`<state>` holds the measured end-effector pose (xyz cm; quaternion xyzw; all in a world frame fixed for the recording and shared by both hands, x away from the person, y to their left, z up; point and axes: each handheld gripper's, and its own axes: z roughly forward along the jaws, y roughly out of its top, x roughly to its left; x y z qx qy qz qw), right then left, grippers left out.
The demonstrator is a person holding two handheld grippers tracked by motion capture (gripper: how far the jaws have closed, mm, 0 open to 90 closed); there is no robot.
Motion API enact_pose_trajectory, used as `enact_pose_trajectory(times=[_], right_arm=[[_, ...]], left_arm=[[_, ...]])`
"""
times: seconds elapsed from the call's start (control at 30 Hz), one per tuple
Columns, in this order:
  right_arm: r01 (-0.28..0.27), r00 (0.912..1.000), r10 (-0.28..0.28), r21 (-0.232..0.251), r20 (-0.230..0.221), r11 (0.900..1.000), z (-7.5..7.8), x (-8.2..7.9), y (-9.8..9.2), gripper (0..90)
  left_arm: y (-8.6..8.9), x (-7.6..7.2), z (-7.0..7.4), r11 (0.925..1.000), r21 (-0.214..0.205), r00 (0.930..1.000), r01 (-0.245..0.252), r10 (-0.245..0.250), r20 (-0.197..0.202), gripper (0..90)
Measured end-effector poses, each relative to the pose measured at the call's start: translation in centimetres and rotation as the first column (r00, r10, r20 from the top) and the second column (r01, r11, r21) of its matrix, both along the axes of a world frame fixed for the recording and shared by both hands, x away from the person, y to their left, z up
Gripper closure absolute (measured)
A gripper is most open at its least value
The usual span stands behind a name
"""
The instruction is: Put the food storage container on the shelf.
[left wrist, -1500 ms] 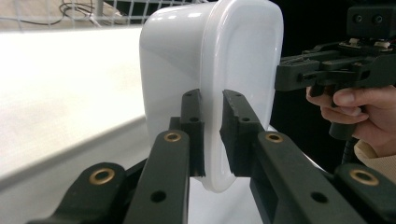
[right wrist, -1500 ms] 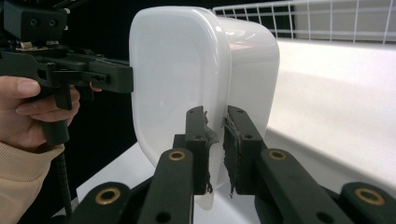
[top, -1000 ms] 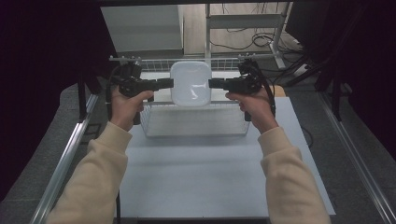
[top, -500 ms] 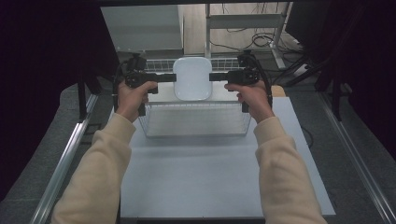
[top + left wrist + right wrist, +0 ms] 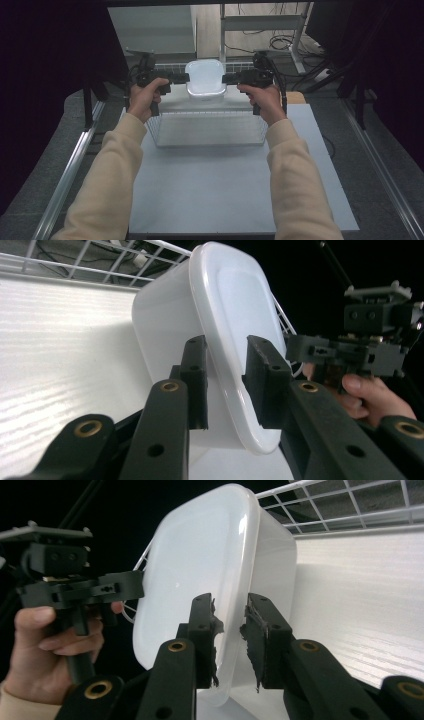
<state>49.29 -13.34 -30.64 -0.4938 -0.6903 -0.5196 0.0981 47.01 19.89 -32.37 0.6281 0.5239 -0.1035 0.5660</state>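
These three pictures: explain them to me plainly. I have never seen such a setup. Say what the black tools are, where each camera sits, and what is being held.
A person in cream sleeves stands at a pale grey table and holds a black two-jaw hand tool in each hand.

The high view looks down from above the person, so the left gripper is at its left and the right gripper at its right. The other two pictures come from cameras riding on the tools, looking along their jaws.

Between the tools is a white lidded plastic container. Each gripper pinches the lid's rim on one side: the left gripper view and the right gripper view show this close up.

Below it stands a white wire basket on the table.
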Motion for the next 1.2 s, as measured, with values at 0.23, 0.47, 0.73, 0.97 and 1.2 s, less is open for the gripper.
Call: enact_pose_trajectory(times=[0.23, 0.47, 0.73, 0.97, 1.2], right_arm=[[0.036, 0.9981, -0.034, 0.026, -0.051, 0.999, -0.6, 0.4, -0.1, 68.9], [0.037, 0.998, -0.035, 0.042, -0.053, 0.9984, -0.8, 0.4, -0.2, 68.5], [0.056, 0.9958, -0.055, -0.003, 0.073, 0.9985, 0.1, -1.0, -0.3, 45.6], [0.021, 0.9741, -0.007, -0.061, 0.226, 0.9979, 1.4, -3.7, -1.8, 37.3], [-0.02, 0.9419, 0.07, -0.152, 0.329, 0.9882, 0.8, -7.9, -3.1, 35.5]], left_arm=[[-0.5, 0.9, -0.9, 0.9996, -0.005, 0.9995, -0.029, 0.029, -0.011, 67.4], [-0.7, 0.9, -1.0, 0.9996, -0.002, 0.9996, -0.029, 0.029, 0.0, 66.5], [-0.5, -0.5, 0.8, 0.9958, 0.043, 0.9921, -0.081, 0.077, 0.099, 49.6], [-0.5, -4.3, 2.5, 0.9748, 0.208, 0.9774, -0.08, 0.036, 0.208, 34.7], [-0.4, -8.5, 3.2, 0.961, 0.271, 0.9578, -0.055, -0.026, 0.286, 30.0]])
